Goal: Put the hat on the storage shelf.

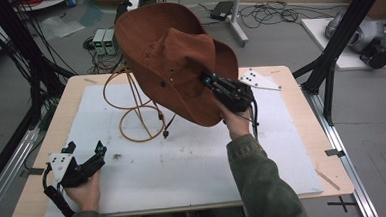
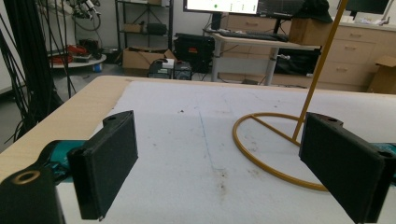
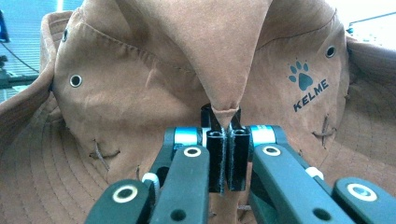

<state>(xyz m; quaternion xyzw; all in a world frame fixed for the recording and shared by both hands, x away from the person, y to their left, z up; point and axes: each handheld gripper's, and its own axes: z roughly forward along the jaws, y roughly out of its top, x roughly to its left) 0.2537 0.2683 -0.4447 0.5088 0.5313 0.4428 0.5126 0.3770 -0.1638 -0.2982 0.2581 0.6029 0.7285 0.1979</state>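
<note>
A brown wide-brimmed hat (image 1: 173,59) hangs in the air above the table, tilted, over a yellow wire stand (image 1: 136,106). My right gripper (image 1: 210,81) is shut on a pinched fold of the hat's crown (image 3: 226,109); a paw logo and lettering mark the brown hat (image 3: 140,70). The hat hides the top of the stand. My left gripper (image 1: 85,146) rests near the table's front left corner, open, nothing between its pads (image 2: 109,163). The stand's ring base (image 2: 275,149) lies ahead of it.
A white mat (image 1: 193,158) covers most of the wooden table (image 1: 301,118). A grey plate (image 1: 257,80) lies at the back right. Black frame posts (image 1: 328,61) flank the table; cables and boxes litter the floor behind.
</note>
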